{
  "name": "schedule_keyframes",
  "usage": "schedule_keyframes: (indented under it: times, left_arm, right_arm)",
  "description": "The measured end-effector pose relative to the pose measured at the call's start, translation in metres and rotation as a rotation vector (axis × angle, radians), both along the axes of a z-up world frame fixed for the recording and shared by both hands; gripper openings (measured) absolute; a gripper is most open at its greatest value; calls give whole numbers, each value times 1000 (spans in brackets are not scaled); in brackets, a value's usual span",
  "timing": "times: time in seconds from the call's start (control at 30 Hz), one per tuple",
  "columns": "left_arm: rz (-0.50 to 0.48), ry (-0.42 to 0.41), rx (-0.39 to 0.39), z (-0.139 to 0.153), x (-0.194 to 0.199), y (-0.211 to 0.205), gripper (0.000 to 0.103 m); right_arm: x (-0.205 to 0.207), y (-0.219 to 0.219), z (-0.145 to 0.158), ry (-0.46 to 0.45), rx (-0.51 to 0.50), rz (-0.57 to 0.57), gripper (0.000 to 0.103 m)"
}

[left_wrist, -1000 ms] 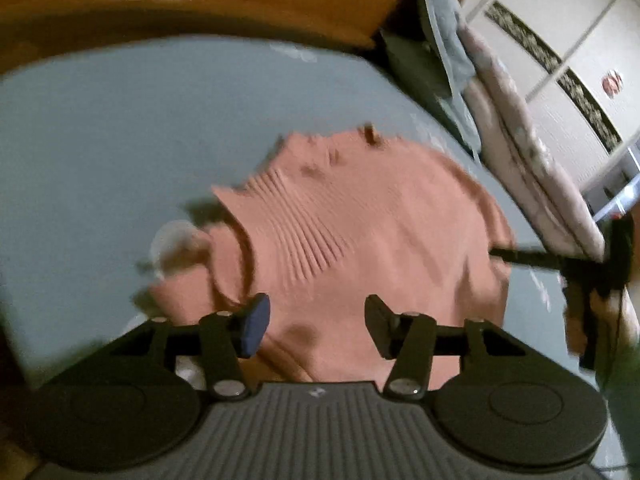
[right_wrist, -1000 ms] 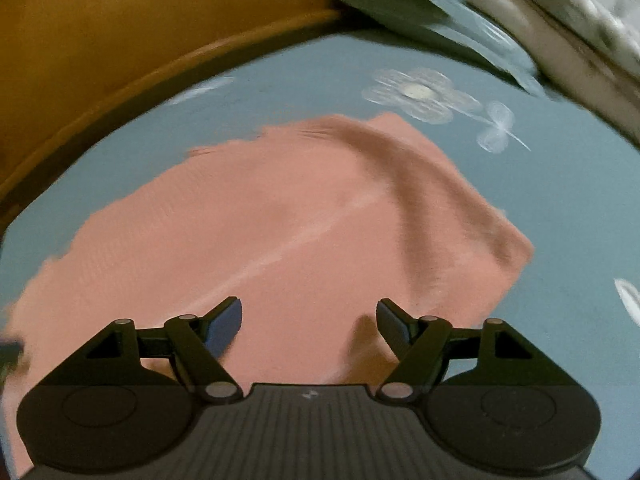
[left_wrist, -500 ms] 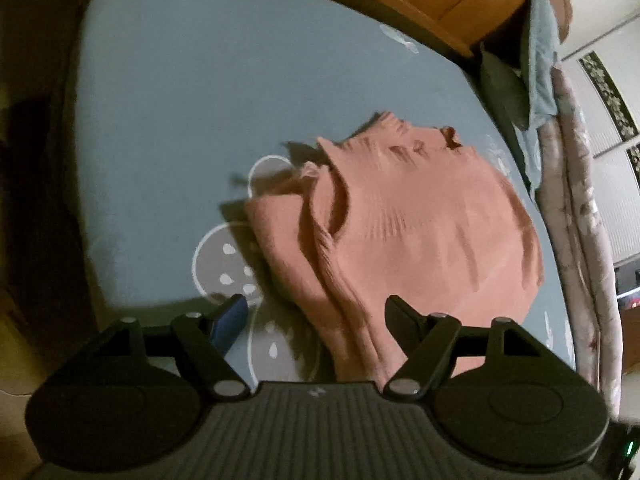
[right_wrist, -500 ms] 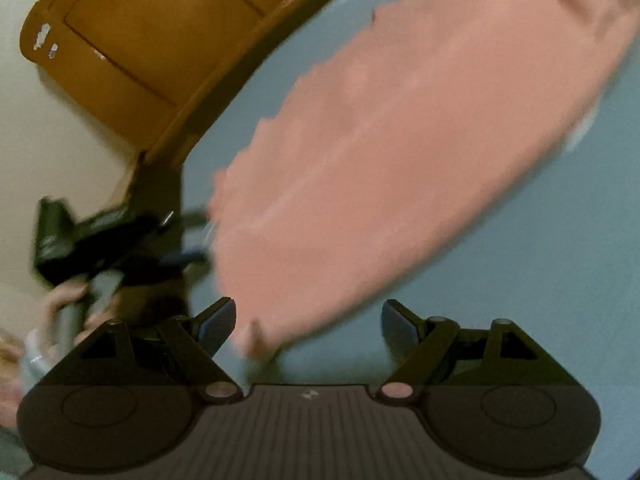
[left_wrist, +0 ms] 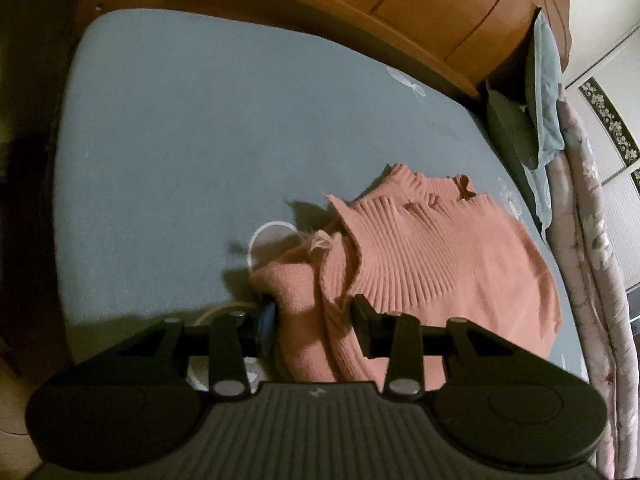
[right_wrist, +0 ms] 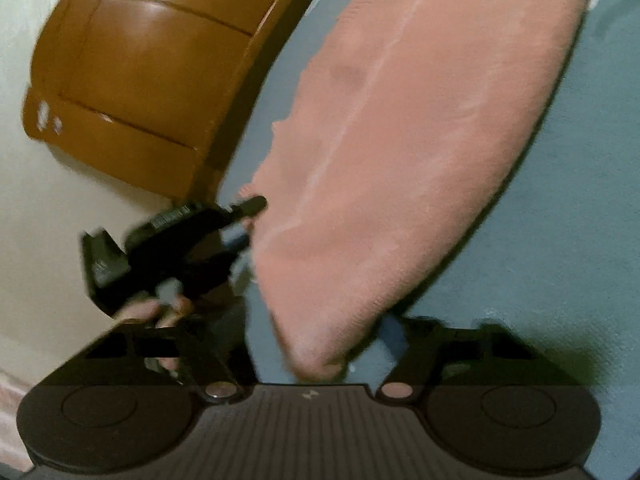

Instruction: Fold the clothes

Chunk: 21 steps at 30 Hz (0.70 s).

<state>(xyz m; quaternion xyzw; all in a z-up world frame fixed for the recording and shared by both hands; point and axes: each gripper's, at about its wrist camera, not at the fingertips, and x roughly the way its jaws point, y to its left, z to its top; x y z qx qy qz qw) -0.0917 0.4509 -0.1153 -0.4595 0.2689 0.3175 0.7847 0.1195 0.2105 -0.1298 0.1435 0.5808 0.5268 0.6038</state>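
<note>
A salmon-pink ribbed knit sweater [left_wrist: 432,264] is spread on a bed covered by a grey-blue sheet [left_wrist: 192,152] printed with pale flowers. It lies toward the near right of the mattress, with its frilled collar at the far side and a bunched fold at its near left edge. An orange-brown wooden headboard [left_wrist: 440,12] is seen at the far end of the bed. To the right of the bed, a grey-blue pillow [left_wrist: 546,112] and a rolled floral quilt [left_wrist: 600,280] are stacked.

In the left wrist view, the left tongs [left_wrist: 314,326] are placed over the near left fold of the sweater. Their jaws are closing, and the bunched knit is caught between them, with both pads laid against the cloth.

In the right wrist view, the right tongs [right_wrist: 320,344] are set at a near rounded corner of the sweater [right_wrist: 400,152]. Their jaws are closing and the corner of cloth is seen between them, but the picture is blurred, so whether the pads press on it cannot be told. The left tongs [right_wrist: 244,220] are also seen from this side, held in a hand [right_wrist: 152,312] at the left edge of the sweater, with the headboard [right_wrist: 132,64] beyond.
</note>
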Motion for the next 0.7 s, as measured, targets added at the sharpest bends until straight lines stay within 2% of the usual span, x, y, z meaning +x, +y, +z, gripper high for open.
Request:
schedule_keyframes:
  times: [0.03, 0.1, 0.17, 0.23, 0.3, 0.37, 0.43, 0.5, 0.57, 0.6, 0.63, 0.7]
  left_arm:
    - [0, 3, 0, 0, 1, 1, 38]
    - [-16, 26, 27, 2, 7, 1, 38]
    - [-29, 47, 54, 3, 12, 1, 38]
    - [-36, 63, 75, 5, 14, 2, 38]
    - [-36, 69, 88, 5, 15, 3, 39]
    - [-42, 75, 96, 6, 17, 4, 41]
    - [-50, 85, 95, 11, 15, 4, 40]
    - [-53, 102, 134, 22, 9, -1, 40]
    - [-57, 135, 203, 36, 3, -7, 51]
    - [-59, 147, 243, 44, 0, -12, 54]
    - [-60, 161, 280, 52, -2, -15, 60]
    - [-78, 181, 351, 66, -1, -24, 64]
  right_arm:
    - [-2, 2, -2, -9, -16, 3, 22]
    - [0, -2, 6, -6, -1, 22, 15]
    - [2, -3, 27, -57, 19, 69, 15]
    - [2, -2, 42, -109, -1, 120, 15]
    - [-1, -2, 39, -117, -53, 166, 15]
    - [-8, -8, 23, -116, -138, 229, 15]
    - [-15, -13, 17, -151, -195, 290, 17]
    - [-21, -20, 32, -230, -198, 325, 19]
    - [-25, -24, 60, -350, -146, 333, 23]
    - [-28, -23, 75, -441, -120, 334, 31]
    - [-32, -18, 85, -544, -107, 335, 34]
    - [-42, -4, 96, -724, -101, 342, 43]
